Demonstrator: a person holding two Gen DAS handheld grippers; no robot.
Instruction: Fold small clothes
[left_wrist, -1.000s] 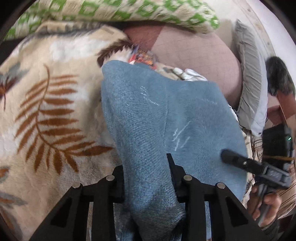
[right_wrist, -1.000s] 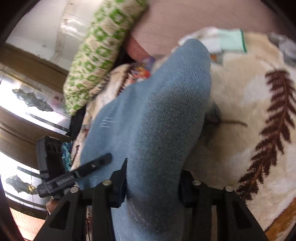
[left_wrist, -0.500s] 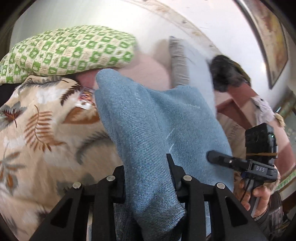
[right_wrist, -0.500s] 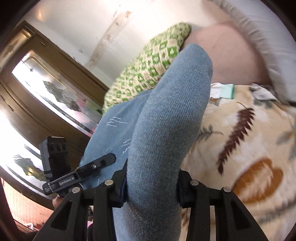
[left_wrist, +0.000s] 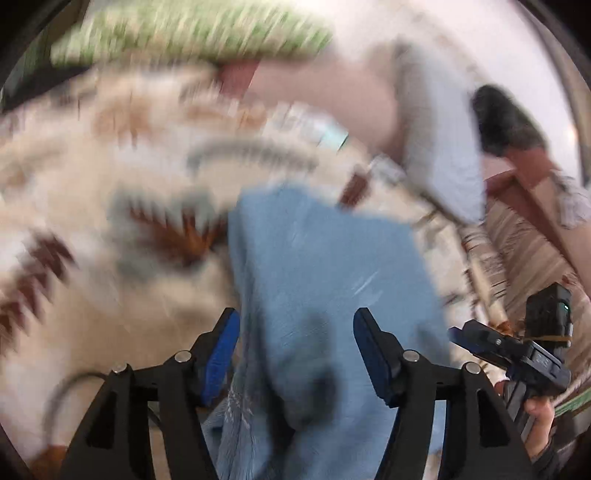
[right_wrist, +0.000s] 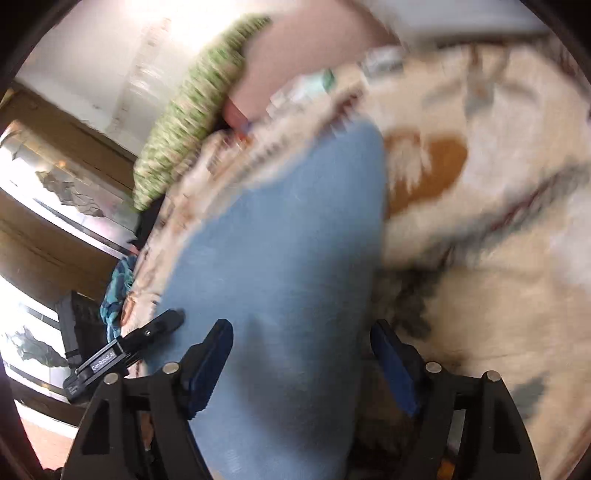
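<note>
A blue knit garment (left_wrist: 317, 280) lies spread on the leaf-patterned blanket (left_wrist: 92, 229), and it also shows in the right wrist view (right_wrist: 288, 266). My left gripper (left_wrist: 295, 347) is open, its blue-padded jaws apart on either side of the cloth's near end. My right gripper (right_wrist: 301, 354) is open too, its jaws wide on either side of the cloth. The right gripper also shows at the right edge of the left wrist view (left_wrist: 517, 354). The left gripper shows at the lower left of the right wrist view (right_wrist: 125, 350). Both views are motion-blurred.
A green-patterned pillow (left_wrist: 192, 33) and a pink pillow (left_wrist: 325, 85) lie at the head of the bed. A grey pillow (left_wrist: 439, 147) stands at the right. A small pale folded cloth (left_wrist: 310, 125) lies beyond the blue garment. A window and wooden frame (right_wrist: 55, 192) are at the left.
Both grippers have opened and let go of the blue garment. The garment has dropped from being held up to lying on the blanket, and both cameras have swung downward.
</note>
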